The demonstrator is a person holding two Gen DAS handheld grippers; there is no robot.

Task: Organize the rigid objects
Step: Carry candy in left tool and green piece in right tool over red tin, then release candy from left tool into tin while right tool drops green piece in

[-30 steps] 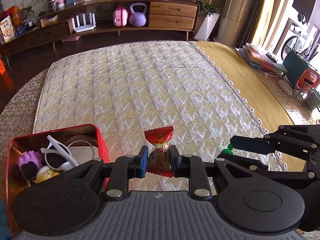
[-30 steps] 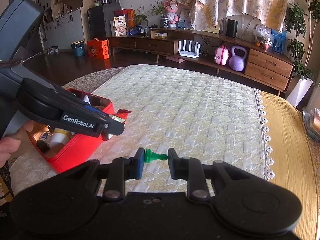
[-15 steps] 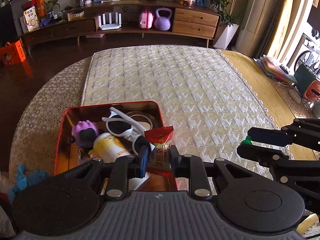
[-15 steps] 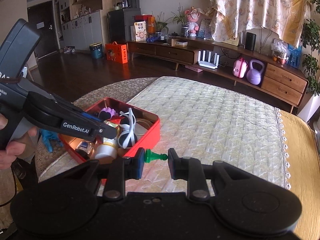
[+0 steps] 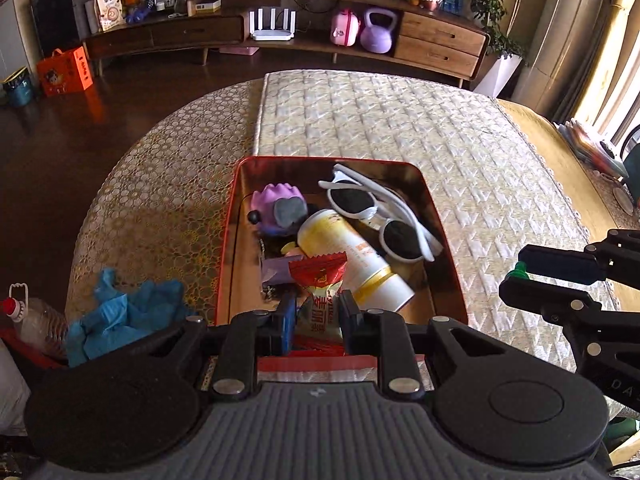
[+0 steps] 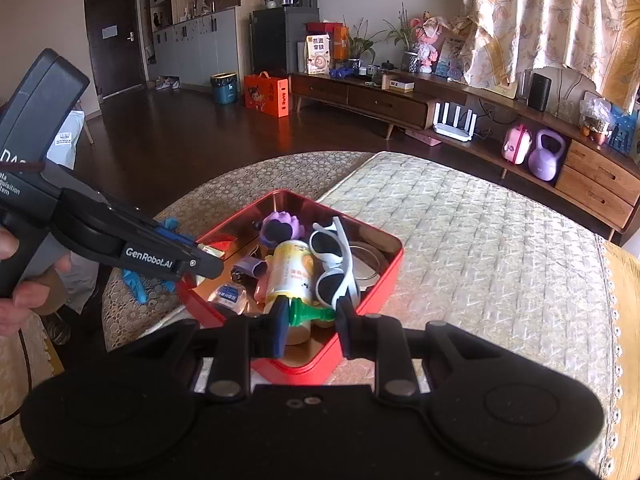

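Carrying both loads across the quilted mat (image 5: 400, 128), I now have the open red tin (image 5: 230, 240) right under my fingers, where a second ago it sat off to my left edge and only bare quilt lay ahead. My left gripper (image 5: 318, 316) is clamped narrow on a red candy packet (image 5: 318, 280), which hangs above the tin's near end, over the yellow-and-white bottle (image 5: 352, 256) and beside the purple lotus toy (image 5: 278, 208). White sunglasses (image 5: 380, 216) lie across the far right of the tin. My right gripper (image 6: 310, 320) pinches a small green chess-pawn-like piece (image 6: 308, 314) sideways between its jaws, which stand nearly closed, and it too has come over the tin's near corner from out above the mat. Both pieces look placed for release, I judge: opening each jaw should drop them in. The tin is crowded, so the pawn may roll off the bottle. A blue glove (image 5: 120, 316) lies outside, left of the tin.
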